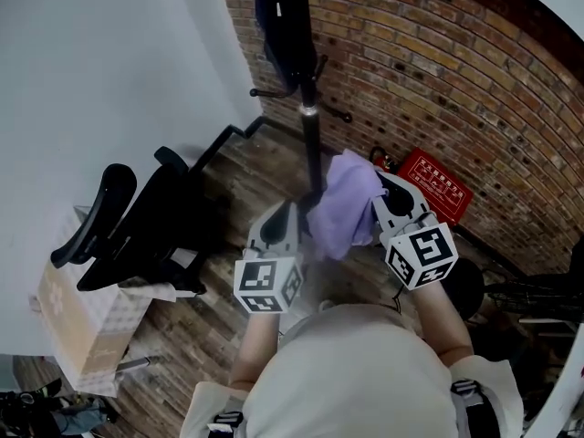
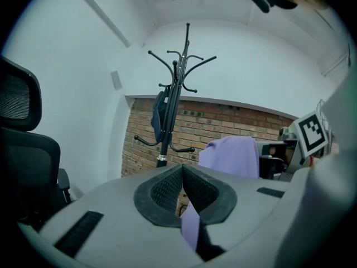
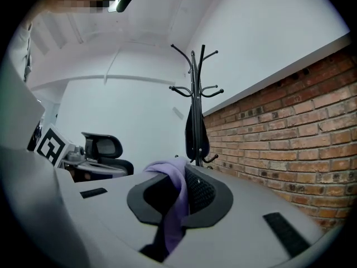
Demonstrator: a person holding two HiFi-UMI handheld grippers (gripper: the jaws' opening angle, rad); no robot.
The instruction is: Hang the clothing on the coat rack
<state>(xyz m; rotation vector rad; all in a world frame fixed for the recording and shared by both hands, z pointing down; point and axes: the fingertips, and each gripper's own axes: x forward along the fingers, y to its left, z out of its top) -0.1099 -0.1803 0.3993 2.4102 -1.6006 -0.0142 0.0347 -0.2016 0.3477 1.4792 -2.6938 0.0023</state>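
Note:
A lilac piece of clothing [image 1: 345, 204] hangs bunched between my two grippers, in front of the black coat rack [image 1: 311, 124]. My left gripper [image 1: 294, 215] is shut on one edge; in the left gripper view a thin strip of the cloth [image 2: 190, 226] is pinched between the closed jaws of that gripper [image 2: 182, 170]. My right gripper [image 1: 380, 190] is shut on the other side, where the fabric [image 3: 174, 197] drapes through the jaws of the gripper [image 3: 181, 175]. The coat rack [image 2: 174, 101] stands upright, with a dark garment [image 3: 196, 134] on a lower hook.
A black office chair [image 1: 137, 222] stands at the left beside a cardboard box [image 1: 78, 322]. The brick wall [image 1: 429, 71] runs behind the rack, with a red box [image 1: 435, 186] at its foot. A white wall [image 1: 100, 62] is to the left.

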